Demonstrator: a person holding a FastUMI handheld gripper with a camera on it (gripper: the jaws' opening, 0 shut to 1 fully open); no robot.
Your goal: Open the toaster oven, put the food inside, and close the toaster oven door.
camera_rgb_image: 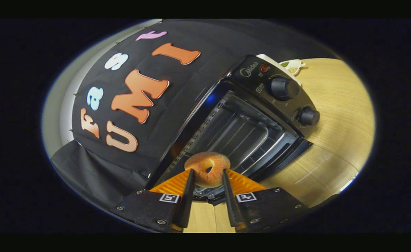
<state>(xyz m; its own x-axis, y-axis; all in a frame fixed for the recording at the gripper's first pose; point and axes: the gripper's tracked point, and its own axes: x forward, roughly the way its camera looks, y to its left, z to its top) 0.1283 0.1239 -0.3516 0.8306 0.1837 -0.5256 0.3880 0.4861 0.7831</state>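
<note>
Bagel-shaped food (207, 168) is sitting clamped in the tool (207, 171), whose two fingers are closed narrowly onto its flanks, one pressing each side, so the ring is standing out past the fingertips with its hole facing the camera. Nothing else is being held.

Taking the toaster oven (247, 119) as the landmark: the food is hanging right at the mouth of the oven's open cavity, at the front edge and toward the end farthest from the control panel. The wire rack (240, 134) inside the oven is lying just beyond the food, straight ahead along the fingers, its bars running deeper into the cavity. The lowered door (209, 192) is lying below the food, between the tool's body and the oven's opening. The two knobs (284, 88) are sitting on the oven's far end, well apart from the food. A small dish (292, 65) is standing behind the oven on the desk (335, 115).

So the coming move turns on one thing, as I judge it: the rack is directly forward of the fingers, and the food needs carrying inward over it before the tool is opening.
</note>
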